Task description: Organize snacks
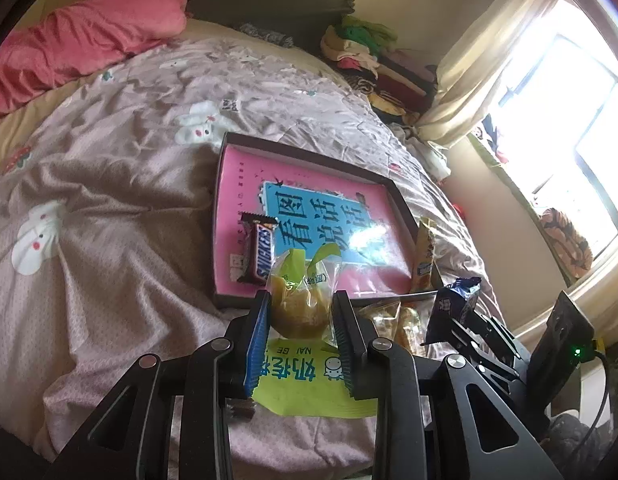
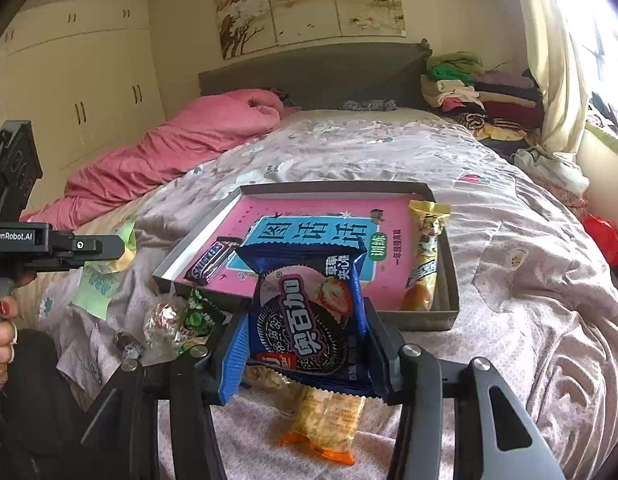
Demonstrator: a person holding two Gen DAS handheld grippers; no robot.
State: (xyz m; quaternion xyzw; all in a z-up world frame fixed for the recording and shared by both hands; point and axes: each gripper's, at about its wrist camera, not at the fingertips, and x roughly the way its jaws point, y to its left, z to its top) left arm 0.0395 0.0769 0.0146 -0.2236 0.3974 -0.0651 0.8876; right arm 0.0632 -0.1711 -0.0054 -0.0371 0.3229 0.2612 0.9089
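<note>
Two snacks held | left gripper (image 1: 299,312) pinches cake (image 1: 299,308) just short of tray (image 1: 401,204) | right gripper (image 2: 309,340) clamps blue pack (image 2: 309,312) before tray's near wall | Snickers (image 1: 259,254), yellow bar (image 2: 423,256) already in tray | advice: clear the wall, set down flat on bare pink, one at a time

1. The cake wrapper (image 1: 305,280), low in the left wrist view, is clear, crinkled plastic film.
2. The biscuit packet (image 2: 309,312), centre of the right wrist view, is glossy blue foil.
3. The chocolate bar (image 1: 260,255) wrapper is shiny brown plastic.
4. The tray (image 2: 449,314) looks like matt grey card; its pink liner shines.
5. The quilt (image 1: 121,208) is soft, rumpled cloth.
6. The ribbed blue pads (image 1: 256,344) look rubbery, on matt black plastic arms.
</note>
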